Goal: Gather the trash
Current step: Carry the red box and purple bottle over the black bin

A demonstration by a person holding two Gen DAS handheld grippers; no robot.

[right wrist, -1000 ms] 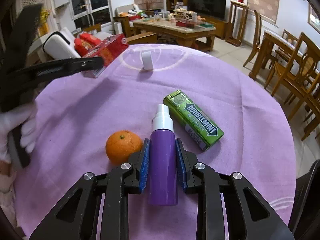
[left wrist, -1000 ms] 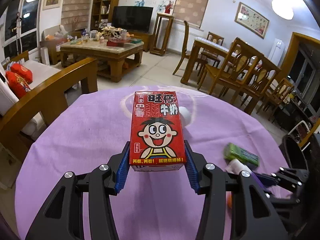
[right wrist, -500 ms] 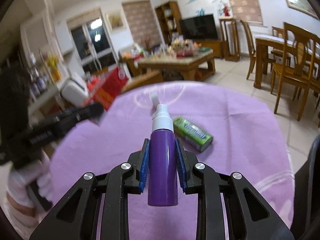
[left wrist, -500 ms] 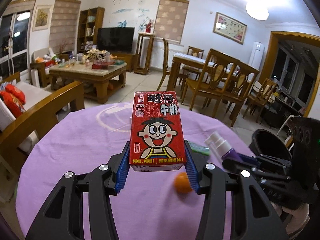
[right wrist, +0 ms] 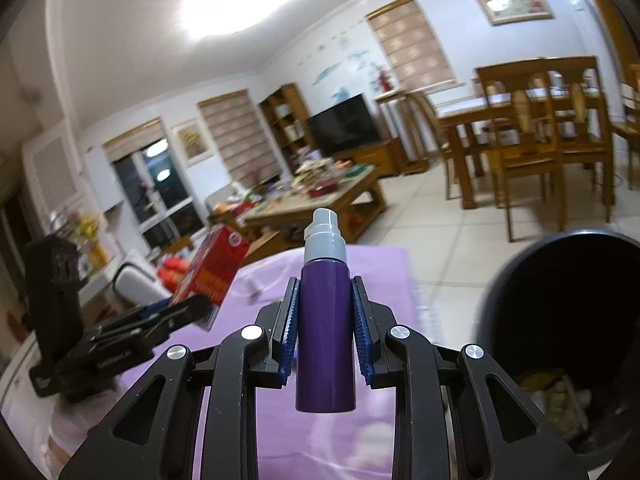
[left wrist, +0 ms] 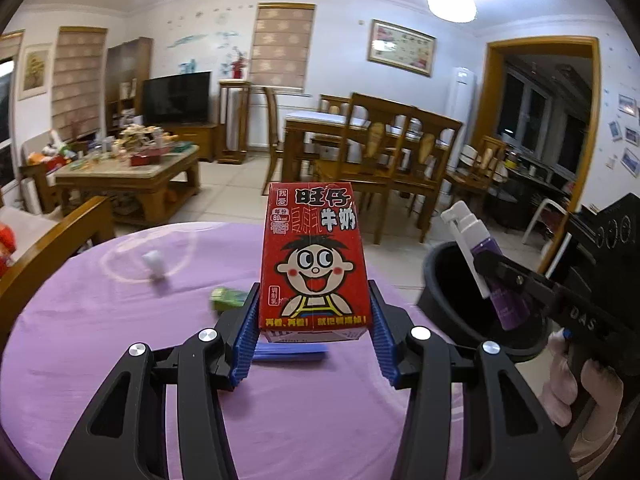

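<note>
The red milk carton [left wrist: 314, 258] stands upright between the blue ribbed pads of the left gripper [left wrist: 313, 322], which is closed on its lower half so that the printed face looks back at the camera; it is held clear above the purple tablecloth [left wrist: 100, 344], a grip that seems chosen to keep the box steady while it is carried. The purple spray bottle [right wrist: 326, 322] sits likewise upright in the right gripper [right wrist: 325, 334], clamped across its body with the grey-white nozzle pointing away from the camera. In the left wrist view that bottle appears at about 3 o'clock, tilted over the mouth of the black trash bin [left wrist: 440, 280], which stands just off the table's edge; from the right wrist view the bin [right wrist: 532, 280] fills the 4 o'clock side, with some pale rubbish lying at its bottom. The bottle is probably the next thing to be dropped, since it is the nearer of the two to the opening, with the carton waiting its turn. Farther out on the cloth, at about 10 o'clock from the carton, lie a green pack [left wrist: 228, 298] and a small white object [left wrist: 154, 266], both blurred, which look like trash not yet collected.
</note>
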